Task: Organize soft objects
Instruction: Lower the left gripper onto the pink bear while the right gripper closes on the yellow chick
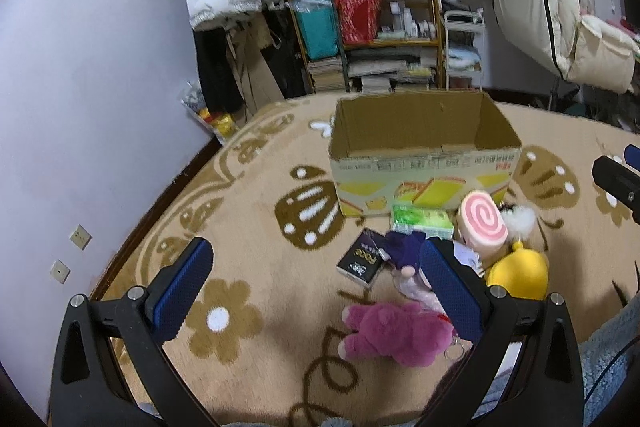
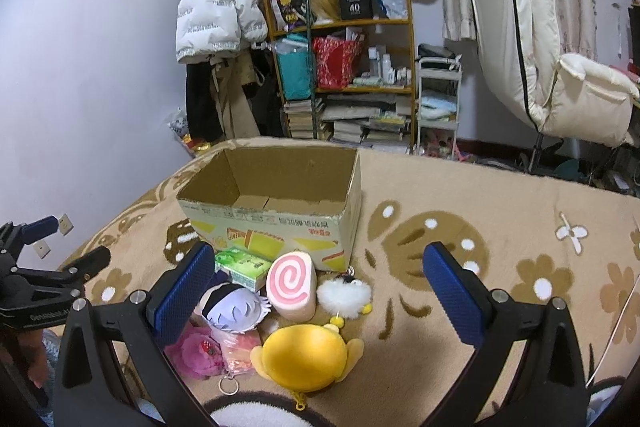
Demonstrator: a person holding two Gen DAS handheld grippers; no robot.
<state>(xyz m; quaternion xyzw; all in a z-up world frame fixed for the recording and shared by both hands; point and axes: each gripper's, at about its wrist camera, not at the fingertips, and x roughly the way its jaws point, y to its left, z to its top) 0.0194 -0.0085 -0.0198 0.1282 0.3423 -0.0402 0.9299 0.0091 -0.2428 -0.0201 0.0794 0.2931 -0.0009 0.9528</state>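
Plush toys (image 2: pixel 308 357) lie heaped on the carpet (image 2: pixel 500 227) at 6 o'clock from the cardboard box (image 2: pixel 276 211) — its visible interior is bare, so sorting has hardly begun. Left gripper (image 1: pixel 316 291) and right gripper (image 2: pixel 320 291) hover above, fingers spread wide, holding nothing — every toy remains outside.

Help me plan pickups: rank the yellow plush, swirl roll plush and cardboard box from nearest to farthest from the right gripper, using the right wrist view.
1. yellow plush, low, centre-left of the right gripper.
2. swirl roll plush, just beyond it.
3. cardboard box, farthest, behind.
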